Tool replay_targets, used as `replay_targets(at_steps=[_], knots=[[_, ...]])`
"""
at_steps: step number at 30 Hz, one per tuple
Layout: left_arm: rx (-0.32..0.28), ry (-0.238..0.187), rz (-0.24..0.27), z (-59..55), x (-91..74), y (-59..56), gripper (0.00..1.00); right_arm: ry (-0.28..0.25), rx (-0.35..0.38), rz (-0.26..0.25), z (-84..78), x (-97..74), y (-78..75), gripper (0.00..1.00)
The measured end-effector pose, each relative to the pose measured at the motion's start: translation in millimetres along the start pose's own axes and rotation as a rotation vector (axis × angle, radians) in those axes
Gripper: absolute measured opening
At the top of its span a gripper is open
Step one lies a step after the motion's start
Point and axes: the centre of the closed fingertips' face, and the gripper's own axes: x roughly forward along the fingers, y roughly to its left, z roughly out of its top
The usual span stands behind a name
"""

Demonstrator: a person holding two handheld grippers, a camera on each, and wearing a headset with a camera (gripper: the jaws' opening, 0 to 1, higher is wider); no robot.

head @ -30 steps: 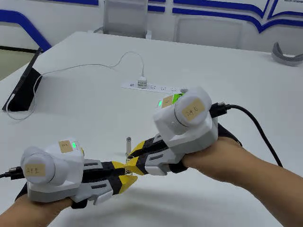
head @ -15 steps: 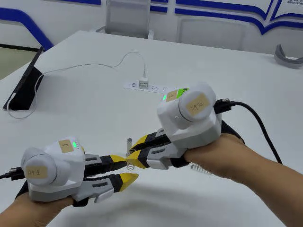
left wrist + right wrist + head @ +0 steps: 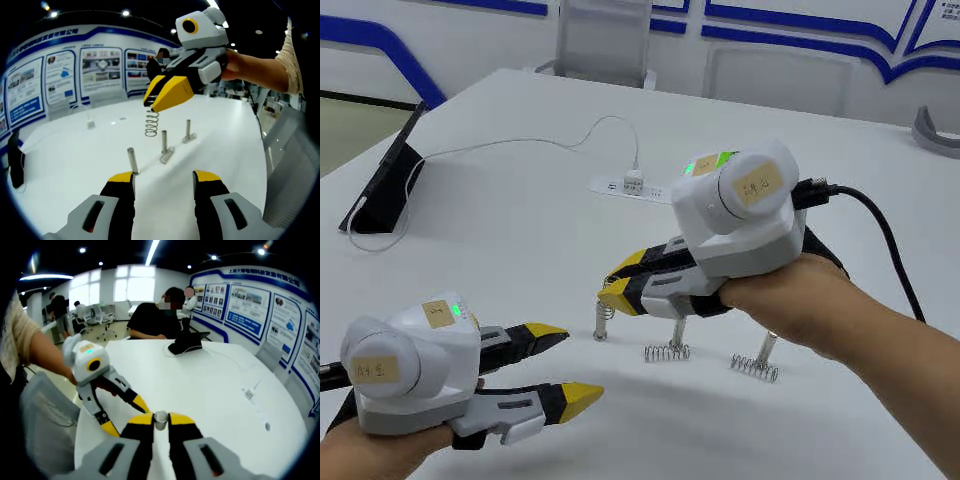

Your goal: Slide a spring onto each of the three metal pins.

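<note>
Right gripper [image 3: 154, 101] is pinching a spring [image 3: 151, 122], seemingly above the near pin [image 3: 131, 160]; left gripper [image 3: 164, 176] is hovering spread beside it, loose springs [image 3: 666, 352] beyond.

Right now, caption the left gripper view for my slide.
Right tool dangles a coiled metal spring above three upright metal pins; left tool sits open.

Shiny metal pins [image 3: 131, 160], wire spring [image 3: 151, 123]; smooth white table [image 3: 520, 230] (laminate, perhaps)

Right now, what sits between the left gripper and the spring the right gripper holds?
One bare upright metal pin, short of the spring, in the left gripper view; otherwise white table.
</note>
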Motion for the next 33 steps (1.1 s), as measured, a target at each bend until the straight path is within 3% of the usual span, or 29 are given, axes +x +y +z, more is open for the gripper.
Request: replay_targets(at_steps=[11, 33], knots=[[0.003, 0.001, 0.005, 2.2, 0.7, -6.2, 0.57, 0.021, 0.019, -0.023, -5.2, 20.0, -24.6, 0.12], [-0.04, -0.001, 0.03, -2.8, -7.3, 0.5, 0.57, 0.063, 0.042, -0.019, -22.9, 41.6, -28.4, 0.12]])
